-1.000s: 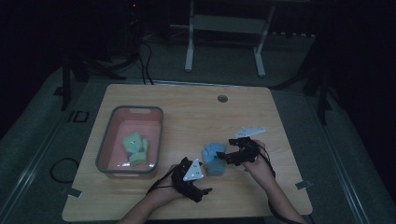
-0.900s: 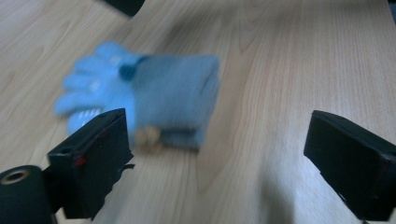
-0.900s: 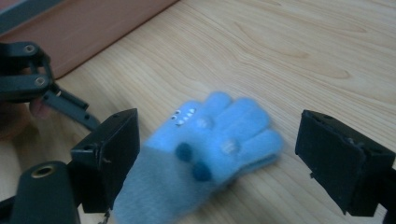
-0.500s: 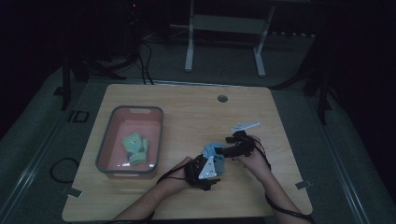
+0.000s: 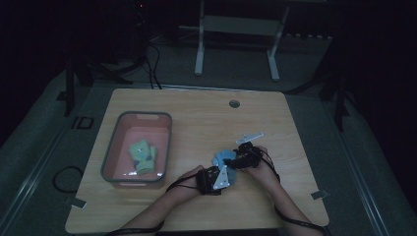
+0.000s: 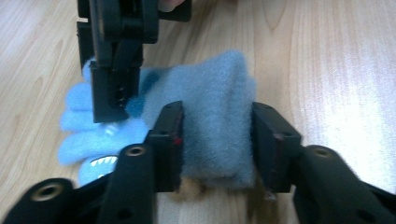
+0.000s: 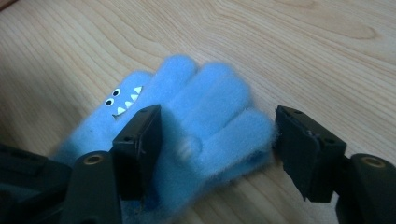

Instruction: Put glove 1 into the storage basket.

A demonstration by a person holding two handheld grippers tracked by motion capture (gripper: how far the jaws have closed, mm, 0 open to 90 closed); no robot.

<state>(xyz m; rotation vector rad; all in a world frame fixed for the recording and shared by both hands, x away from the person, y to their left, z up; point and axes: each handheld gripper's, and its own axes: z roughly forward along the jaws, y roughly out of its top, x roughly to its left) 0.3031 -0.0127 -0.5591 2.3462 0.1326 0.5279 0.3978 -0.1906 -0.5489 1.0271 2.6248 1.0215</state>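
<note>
A fuzzy light blue glove (image 5: 223, 158) lies flat on the wooden worktop (image 5: 206, 123), toward the near right of its middle, with both grippers at it. In the left gripper view the left gripper (image 6: 217, 133) has its two black jaws set on either side of the glove's cuff end (image 6: 217, 126); the jaws have just been closing and both pads now press against the pile, so the cuff is clamped between them. The same view shows the right gripper farther off, at the glove's finger end. In the right gripper view the right gripper (image 7: 217, 140) straddles the glove's fingers (image 7: 219, 116); its jaws have also just been closing, with the fingers between them. The left pad in that view lies against the fabric, while the right pad stands just beside the outermost finger, and contact there cannot be confirmed, so this grip is not yet made. A small printed face with white eyes and pointed teeth (image 7: 122, 102) sits on one glove finger. In the high view the person's hands come in from the near edge and meet at the glove. To the left of the glove, well apart from it, a grey-rimmed pink bin (image 5: 111, 162) stands on the worktop with green folded items (image 5: 142, 156) inside.
</note>
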